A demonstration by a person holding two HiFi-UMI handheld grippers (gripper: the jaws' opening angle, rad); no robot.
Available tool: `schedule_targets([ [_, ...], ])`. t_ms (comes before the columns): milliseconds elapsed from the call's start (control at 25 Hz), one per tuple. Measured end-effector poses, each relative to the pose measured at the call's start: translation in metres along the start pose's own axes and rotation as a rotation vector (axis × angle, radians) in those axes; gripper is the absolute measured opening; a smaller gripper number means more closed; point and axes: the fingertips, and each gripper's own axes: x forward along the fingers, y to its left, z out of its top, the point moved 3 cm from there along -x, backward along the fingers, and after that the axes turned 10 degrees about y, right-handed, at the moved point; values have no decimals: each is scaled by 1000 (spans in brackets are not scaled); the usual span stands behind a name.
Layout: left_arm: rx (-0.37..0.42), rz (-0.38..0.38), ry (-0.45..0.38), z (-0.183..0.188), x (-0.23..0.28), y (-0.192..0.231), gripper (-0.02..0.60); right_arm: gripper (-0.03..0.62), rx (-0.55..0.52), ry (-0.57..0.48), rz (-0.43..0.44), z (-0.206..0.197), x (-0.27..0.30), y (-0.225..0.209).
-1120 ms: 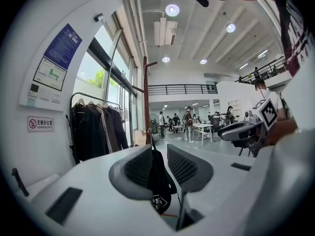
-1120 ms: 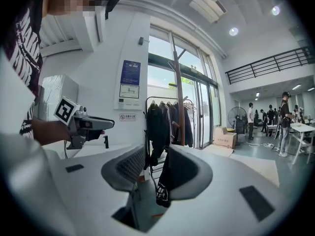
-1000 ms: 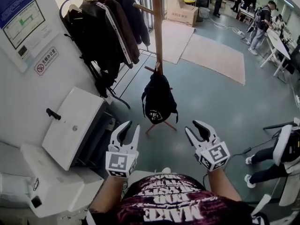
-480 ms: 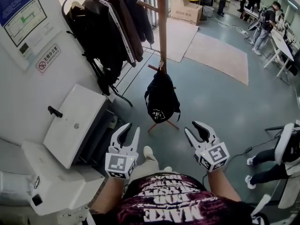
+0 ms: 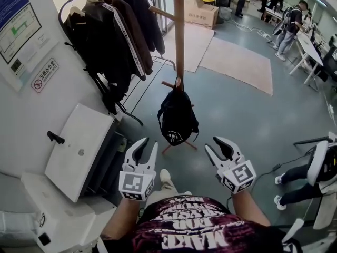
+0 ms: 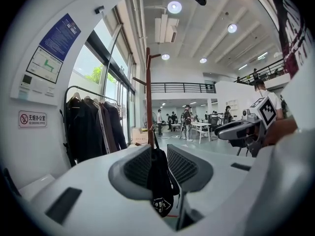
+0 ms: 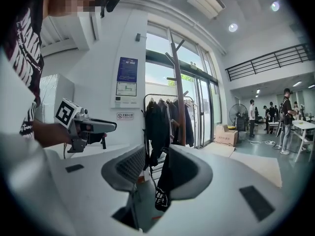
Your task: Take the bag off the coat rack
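A black backpack (image 5: pixel 177 118) with a white logo patch hangs from a low peg of the wooden coat rack (image 5: pixel 179 36), whose pole rises ahead of me. In the left gripper view the backpack (image 6: pixel 161 183) shows through the jaw gap, with the rack pole (image 6: pixel 148 97) above it. In the right gripper view the backpack (image 7: pixel 161 186) also shows between the jaws, beside the pole (image 7: pixel 180 107). My left gripper (image 5: pixel 145 145) and right gripper (image 5: pixel 215 146) are both open and empty, held side by side short of the bag.
A rail of dark jackets (image 5: pixel 113 33) stands to the left of the rack. A white machine (image 5: pixel 73 146) sits against the left wall. Rugs (image 5: pixel 239 62), a cardboard box (image 5: pixel 201 12) and people at desks (image 5: pixel 288 25) lie farther off. A seated person's legs (image 5: pixel 300 181) are at right.
The view has shifted slightly as I step toward the rack. A shoe now shows below between the grippers. Both grippers stay open in about the same pose.
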Motion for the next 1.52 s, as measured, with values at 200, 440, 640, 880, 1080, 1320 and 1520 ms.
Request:
schedule_targets([
  [200,0,-22,10,3,22,16,91,152,4,0,-23,9,20,-9],
  [440,3,-38,15,10,47,38,92,152,-3,10,-15,21,51,-16],
  [640,11,-59,23,14,67,54,92,152,-1,16,-18,30,74,-22],
  [880,20,-95,27,18,95,70,91,152,7,20,-37,38,97,-34],
  [1080,34,-142,17,26,114,79,91,152,14,16,-65,44,111,-42],
  [1320,53,-185,2,33,131,94,91,152,25,14,-104,52,130,-48],
  [1520,53,-210,-4,34,139,110,92,153,31,7,-126,61,148,-44],
])
